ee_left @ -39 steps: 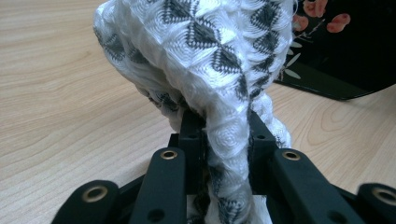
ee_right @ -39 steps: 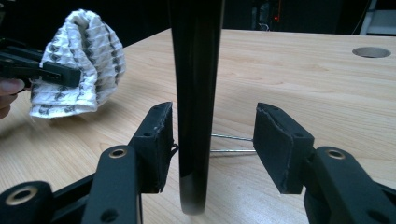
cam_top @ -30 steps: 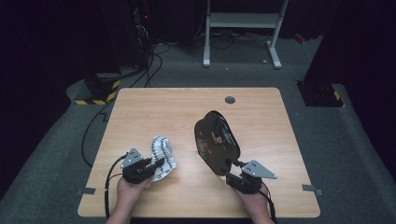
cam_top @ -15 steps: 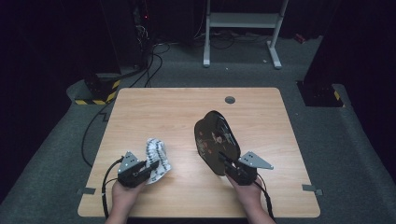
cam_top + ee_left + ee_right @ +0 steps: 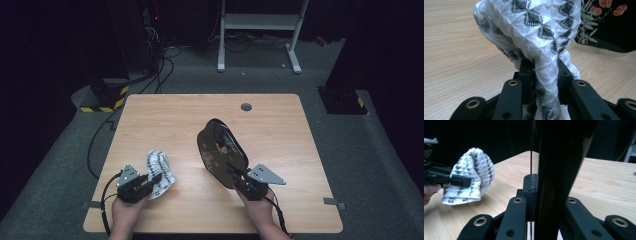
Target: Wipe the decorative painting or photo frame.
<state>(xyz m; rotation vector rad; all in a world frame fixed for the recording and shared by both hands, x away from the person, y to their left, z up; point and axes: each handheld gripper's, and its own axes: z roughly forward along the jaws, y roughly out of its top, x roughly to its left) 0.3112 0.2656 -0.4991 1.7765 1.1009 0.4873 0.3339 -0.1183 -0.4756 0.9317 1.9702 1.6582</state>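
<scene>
On wood table [image 5: 175, 115], knitted cloth [image 5: 161, 172], glossy oval tray [image 5: 221, 150]

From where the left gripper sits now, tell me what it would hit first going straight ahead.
Judging loosely, the left gripper, shut on the patterned cloth, points toward the black tray held by the right gripper; bare table lies between.

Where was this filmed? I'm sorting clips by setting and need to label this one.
Probably a lab or recording studio, not a home: a bare wooden table on grey carpet, cables on the floor, a white metal stand, and dark surroundings.
</scene>
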